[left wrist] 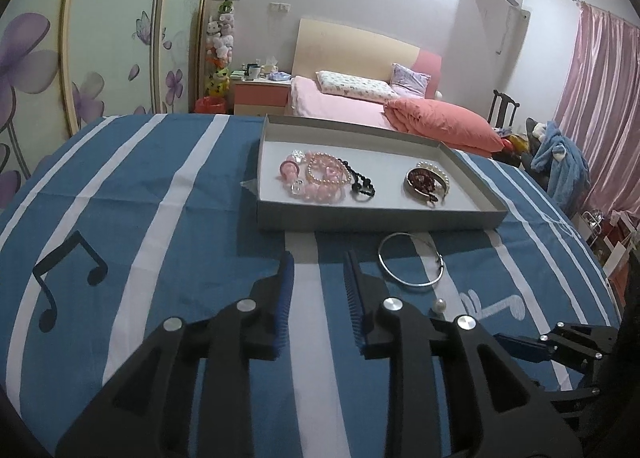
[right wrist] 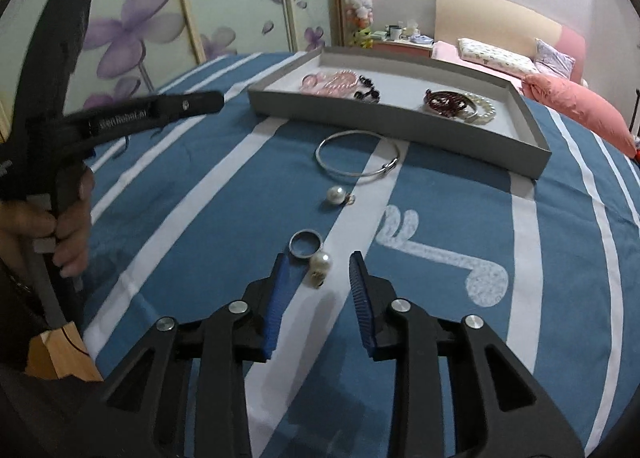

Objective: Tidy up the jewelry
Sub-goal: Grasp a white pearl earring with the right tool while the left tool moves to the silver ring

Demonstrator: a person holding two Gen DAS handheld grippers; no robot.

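both cameras sit low over the blue striped cloth, each looking forward between its own fingers toward the grey tray. the left wrist view faces the tray's long near wall almost square-on, from just short of it. the right wrist view stands further back and to the right of it, facing the tray at an angle — its near wall runs off to the right. both views share the tray, the silver bangle before it and the bed beyond.
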